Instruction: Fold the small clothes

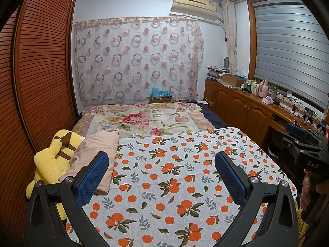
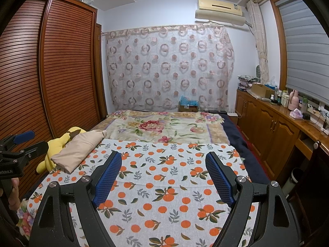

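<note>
- Standing at the far left of your view: a tall brown wooden wardrobe with slatted doors [image 1: 41,72].
- Next to it, at the left edge of the work surface: a yellow plush toy with brown markings [image 1: 51,158].
- Lying against that toy, on the left edge of the cloth: a beige fabric garment, folded into a long flat bundle [image 1: 96,154]. Neither of your tools touches it.
- Your left gripper [image 1: 162,177]: blue textured pads spread wide apart, nothing between them, held over the cloth just right of the garment.
- Under both tools: a white tablecloth printed with oranges and leaves [image 1: 174,185], bare in its middle.
- Beyond it: a cream floral blanket on the bed [image 1: 144,121], and a sheer curtain with pink rings [image 1: 139,57] on the back wall.
- Your right gripper [image 2: 163,177]: blue pads likewise wide apart and empty, over the cloth's middle, well apart from the garment.
- At the far right: brown wooden cabinets topped with bottles and boxes [image 2: 267,127], under a grey window blind [image 2: 308,51].
</note>
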Demonstrator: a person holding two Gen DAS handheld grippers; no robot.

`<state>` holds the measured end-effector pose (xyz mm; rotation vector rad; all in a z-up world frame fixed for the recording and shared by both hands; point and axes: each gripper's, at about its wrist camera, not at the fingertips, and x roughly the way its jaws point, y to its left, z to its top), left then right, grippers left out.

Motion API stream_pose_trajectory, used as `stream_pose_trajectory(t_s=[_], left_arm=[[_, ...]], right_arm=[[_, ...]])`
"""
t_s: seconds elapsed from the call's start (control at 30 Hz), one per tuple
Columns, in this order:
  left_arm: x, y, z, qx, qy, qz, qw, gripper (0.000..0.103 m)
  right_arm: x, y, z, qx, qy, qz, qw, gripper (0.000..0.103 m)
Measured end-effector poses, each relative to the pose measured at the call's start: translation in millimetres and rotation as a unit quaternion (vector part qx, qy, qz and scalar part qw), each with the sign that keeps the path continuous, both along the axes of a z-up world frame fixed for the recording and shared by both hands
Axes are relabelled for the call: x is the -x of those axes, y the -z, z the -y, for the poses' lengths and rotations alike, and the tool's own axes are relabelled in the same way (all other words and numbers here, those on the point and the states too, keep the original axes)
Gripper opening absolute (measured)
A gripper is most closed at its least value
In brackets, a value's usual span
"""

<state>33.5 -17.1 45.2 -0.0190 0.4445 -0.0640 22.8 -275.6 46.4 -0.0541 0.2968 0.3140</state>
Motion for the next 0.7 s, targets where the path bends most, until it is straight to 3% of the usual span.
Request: stream_pose_trajectory(t_s=[0.7], left_arm=[[0.9, 0.6, -1.2, 0.0, 0.0, 0.001, 1.0, 0.103]], right_arm=[[-0.9, 0.2, -0.2, 0.0, 0.0, 0.0, 1.0, 0.085]])
